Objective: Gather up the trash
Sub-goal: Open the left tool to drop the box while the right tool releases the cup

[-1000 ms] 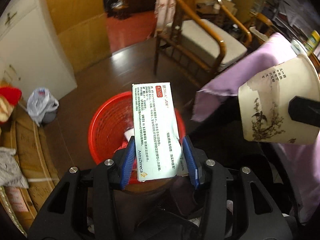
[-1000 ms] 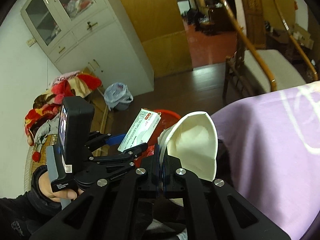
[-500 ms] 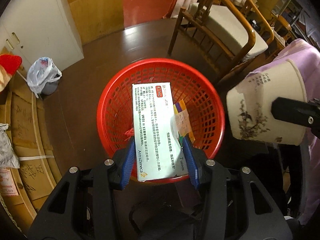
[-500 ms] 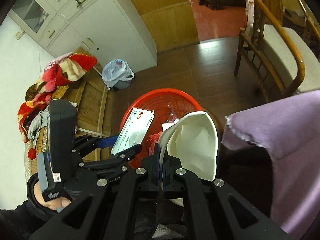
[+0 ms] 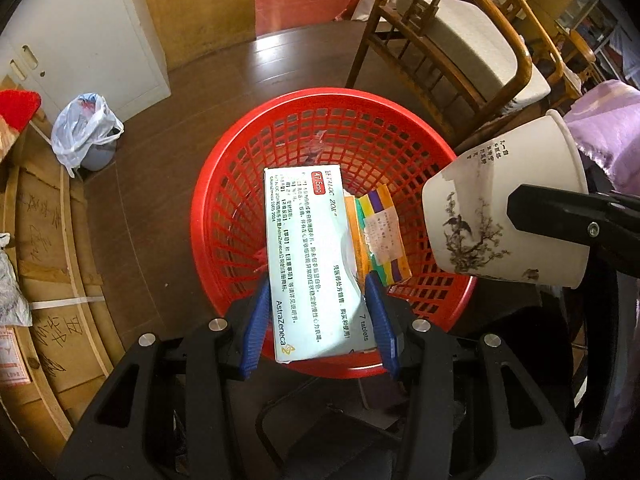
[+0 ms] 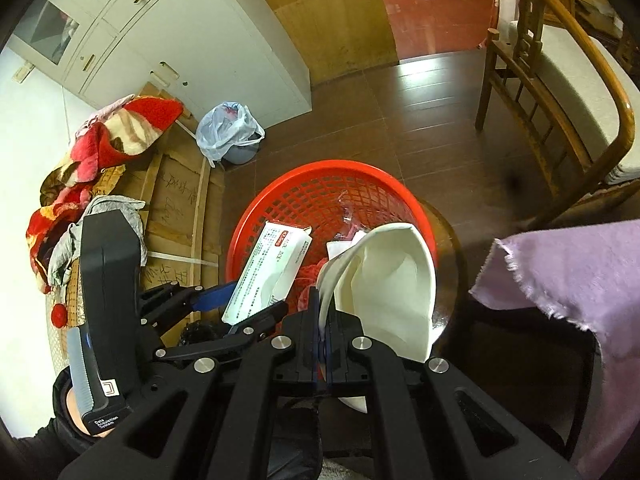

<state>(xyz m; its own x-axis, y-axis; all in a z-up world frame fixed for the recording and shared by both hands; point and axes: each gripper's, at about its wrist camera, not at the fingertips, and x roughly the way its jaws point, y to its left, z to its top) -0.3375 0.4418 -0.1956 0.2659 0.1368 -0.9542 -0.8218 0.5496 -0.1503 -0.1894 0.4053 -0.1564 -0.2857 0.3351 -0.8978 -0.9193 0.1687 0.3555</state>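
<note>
baskets: 1 (image 5: 224, 184) | medicine boxes: 1 (image 5: 312, 256) | paper cups: 1 (image 5: 508, 208) | colourful packets: probably 1 (image 5: 384, 236) | chairs: 1 (image 5: 460, 28)

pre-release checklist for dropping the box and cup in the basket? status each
1. Medicine box over the red basket opening: ok, the left wrist view shows mesh behind most of it.
2. Left gripper grip on the box: ok, blue pads at both long edges.
3. Paper cup over the basket: cannot tell; it hangs at the right rim in both views.
4. Right gripper grip on the cup: ok, jaws pinch the flattened wall.
5. Room in the basket: ok, only a striped packet and small scraps inside.
6. Purple cloth apart from the cup: ok.
</note>
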